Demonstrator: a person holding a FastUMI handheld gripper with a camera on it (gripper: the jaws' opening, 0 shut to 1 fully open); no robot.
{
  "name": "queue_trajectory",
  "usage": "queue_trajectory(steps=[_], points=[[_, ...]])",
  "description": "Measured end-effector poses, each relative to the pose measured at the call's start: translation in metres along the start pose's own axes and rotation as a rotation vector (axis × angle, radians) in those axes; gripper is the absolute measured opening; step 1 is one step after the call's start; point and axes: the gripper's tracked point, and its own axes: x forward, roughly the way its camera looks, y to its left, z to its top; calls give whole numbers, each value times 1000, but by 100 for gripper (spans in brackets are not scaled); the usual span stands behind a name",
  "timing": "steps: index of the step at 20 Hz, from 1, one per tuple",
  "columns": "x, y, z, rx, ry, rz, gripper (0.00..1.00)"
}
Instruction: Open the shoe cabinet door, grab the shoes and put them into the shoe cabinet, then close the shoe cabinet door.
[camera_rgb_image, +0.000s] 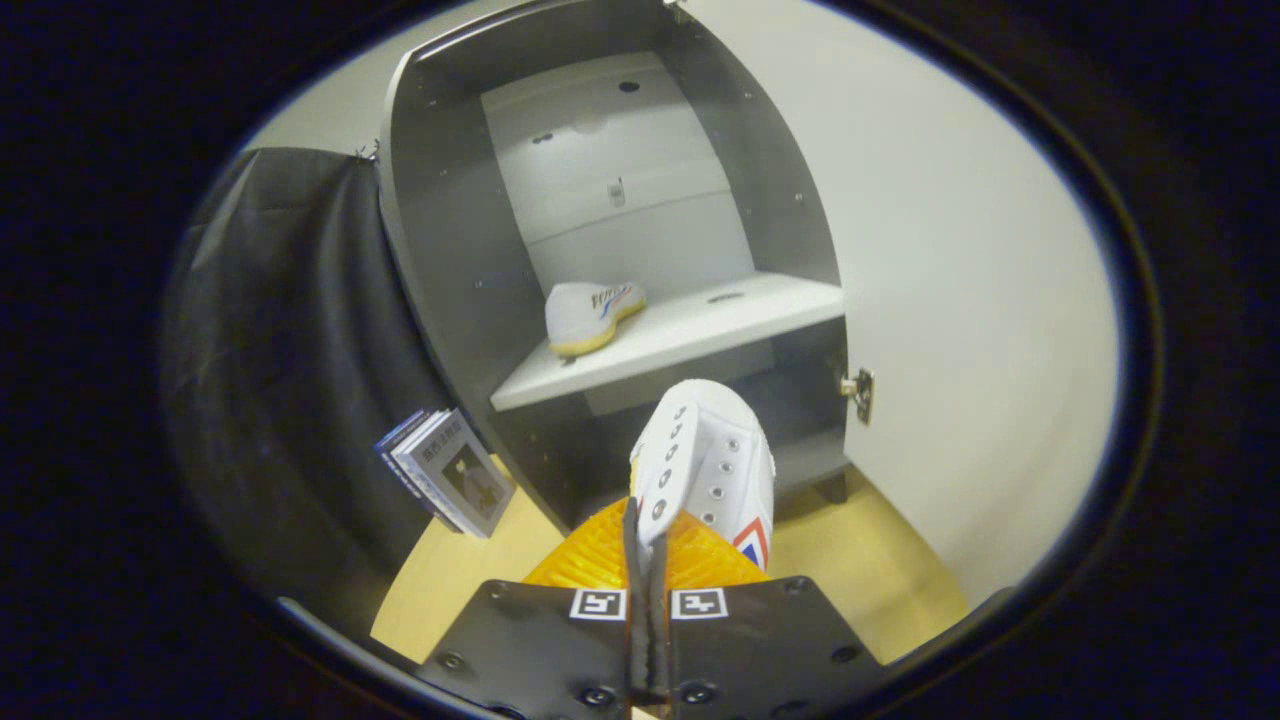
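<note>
Canvas looks soft and light, so we judge the gripper, seemingly clamped on the shoe at its collar, holds it safely before the shelf.

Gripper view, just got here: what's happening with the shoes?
The gripper is shut on a white shoe, held just ahead of the open shoe cabinet. The cabinet door is swung wide. Another white shoe already sits on the shelf inside. A few books lean beside the cabinet. So one shoe is stowed, the second is on its way, and the door is not yet closed.
</note>
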Motion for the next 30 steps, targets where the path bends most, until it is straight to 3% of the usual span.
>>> queue_trajectory(steps=[13,20,30], points=[[48,-23,149,-62,-221,-88,2],[104,-17,180,-106,-220,-109,2],[201,-21,184,-152,-104,-129,2]])
